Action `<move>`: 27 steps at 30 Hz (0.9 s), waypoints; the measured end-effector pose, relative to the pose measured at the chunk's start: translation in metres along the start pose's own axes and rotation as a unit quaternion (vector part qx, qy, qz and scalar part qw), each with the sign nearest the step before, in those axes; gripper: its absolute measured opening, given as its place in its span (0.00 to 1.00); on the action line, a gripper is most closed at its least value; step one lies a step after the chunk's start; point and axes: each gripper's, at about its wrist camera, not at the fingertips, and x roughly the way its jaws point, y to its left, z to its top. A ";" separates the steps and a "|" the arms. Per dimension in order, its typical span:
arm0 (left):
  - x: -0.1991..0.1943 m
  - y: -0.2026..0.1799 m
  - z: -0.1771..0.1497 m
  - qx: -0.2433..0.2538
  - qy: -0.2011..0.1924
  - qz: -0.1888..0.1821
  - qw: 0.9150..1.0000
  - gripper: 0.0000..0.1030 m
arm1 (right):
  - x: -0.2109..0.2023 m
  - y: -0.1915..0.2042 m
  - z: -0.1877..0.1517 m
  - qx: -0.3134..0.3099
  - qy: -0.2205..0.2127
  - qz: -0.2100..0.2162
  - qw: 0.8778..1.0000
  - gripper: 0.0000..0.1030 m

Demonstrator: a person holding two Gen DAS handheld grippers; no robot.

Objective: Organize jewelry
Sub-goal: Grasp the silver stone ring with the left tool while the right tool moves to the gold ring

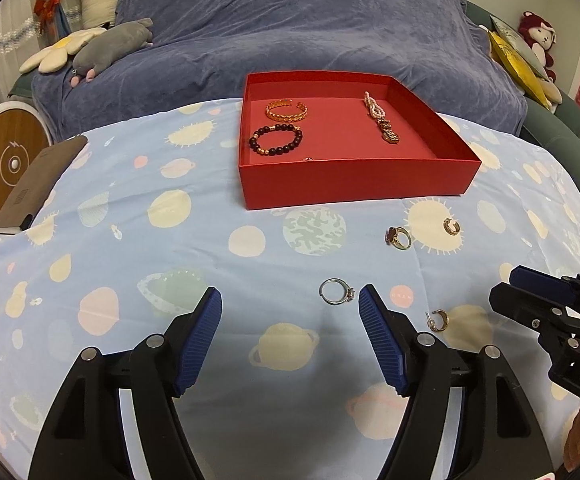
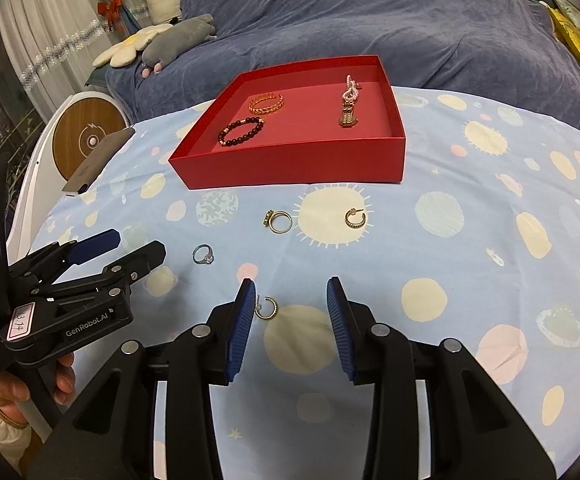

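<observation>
Both tongs released, nothing held. Left tongs (image 1: 290,300) near silver ring (image 1: 337,291); right tongs (image 2: 292,292) w/ hoop earring (image 2: 266,307) by inner pad. Red box (image 1: 354,184) further back on worktop. Risk: small pieces skid on cloth, pads pinch fabric instead.

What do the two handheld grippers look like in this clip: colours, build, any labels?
Both are black plastic linkage frames with silver rivets and ribbed blue pads on the fingers. The left gripper carries white "GenRobot.AI" lettering, a small white sticker with handwritten digits, and tiny white print on its handle. The right gripper shows partial white letters "DAS" on its side.
</observation>
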 end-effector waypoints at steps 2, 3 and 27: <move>0.001 -0.002 0.000 0.000 0.001 0.000 1.000 0.67 | 0.000 0.000 0.000 0.003 0.000 0.001 1.000 0.35; 0.002 -0.003 0.000 0.001 0.002 -0.001 1.000 0.67 | -0.001 -0.001 0.000 0.003 -0.001 0.001 1.000 0.35; 0.046 -0.022 -0.004 0.000 0.032 -0.014 0.999 0.37 | 0.003 -0.003 0.003 0.009 0.003 -0.002 1.000 0.38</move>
